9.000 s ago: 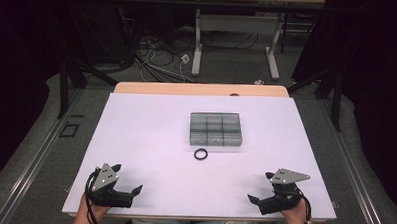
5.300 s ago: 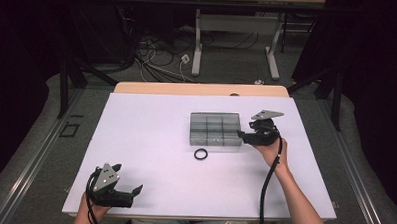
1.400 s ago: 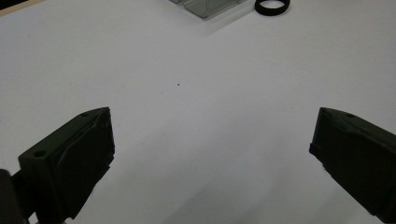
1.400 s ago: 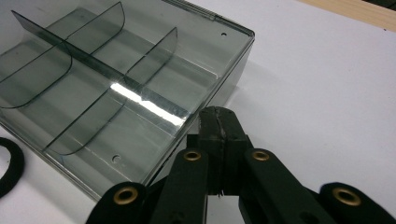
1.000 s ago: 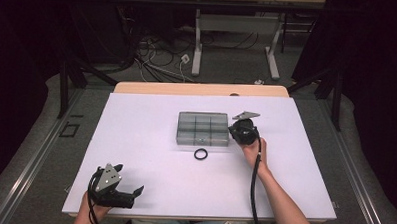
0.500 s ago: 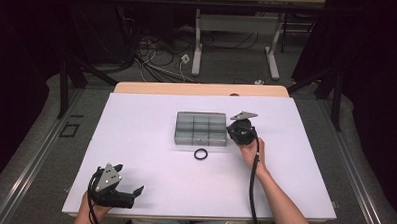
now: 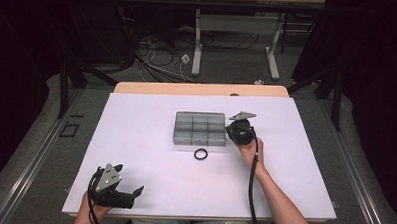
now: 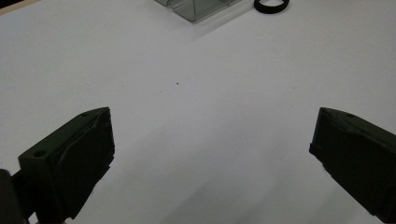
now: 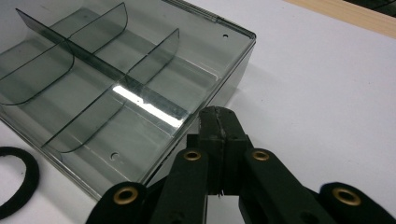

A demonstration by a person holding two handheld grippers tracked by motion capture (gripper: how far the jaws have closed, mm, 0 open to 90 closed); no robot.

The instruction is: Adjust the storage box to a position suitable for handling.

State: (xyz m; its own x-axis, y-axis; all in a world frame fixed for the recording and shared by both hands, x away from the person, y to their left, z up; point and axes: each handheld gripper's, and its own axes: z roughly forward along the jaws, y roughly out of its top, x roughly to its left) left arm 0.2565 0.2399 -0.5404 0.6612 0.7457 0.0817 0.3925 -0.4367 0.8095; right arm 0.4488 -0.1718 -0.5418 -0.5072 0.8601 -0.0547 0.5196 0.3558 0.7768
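Dark room — cables (image 7: 158,50), desk legs (image 7: 198,47)

1. You are working in what looks like a lab or recording studio, not a home.
2. Black curtains (image 7: 33,46) close off the space on both sides and behind.
3. Loose cables (image 7: 158,50) and a power plug lie tangled on the grey floor (image 7: 228,63) beyond the counter (image 7: 145,140).
4. The counter is covered with a plain white sheet over a wooden top.
5. A metal-legged desk frame (image 7: 237,31) stands farther back.
6. Metal rails (image 7: 24,166) run along the floor either side of you.
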